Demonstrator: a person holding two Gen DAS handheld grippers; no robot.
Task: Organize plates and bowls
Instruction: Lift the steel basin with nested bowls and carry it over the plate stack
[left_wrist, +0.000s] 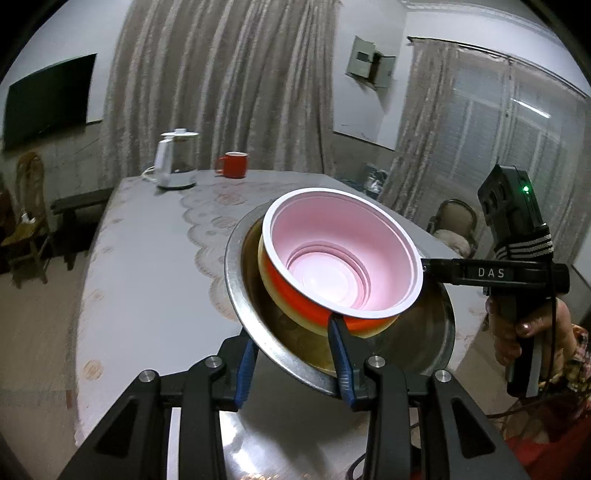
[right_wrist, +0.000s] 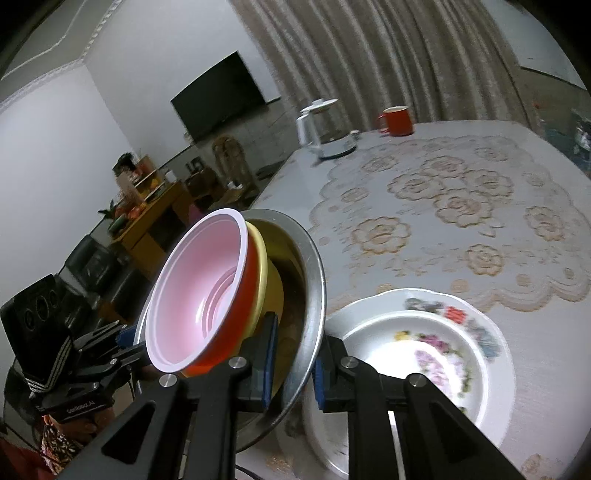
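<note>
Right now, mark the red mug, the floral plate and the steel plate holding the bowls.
red mug (left_wrist: 235, 165), left wrist view, on its side wall.
floral plate (right_wrist: 380, 325), right wrist view, on its bare white inner rim.
steel plate (right_wrist: 314, 280), right wrist view, on its upper right rim.

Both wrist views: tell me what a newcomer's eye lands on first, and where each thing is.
First, the pink bowl, nested in an orange and a yellow bowl inside a tilted steel basin held off the table. The left tool and the right tool each straddle the basin's rim. Next, the floral plate on the lace cloth just right of the basin, then the red mug beside the white kettle at the far edge.
</note>
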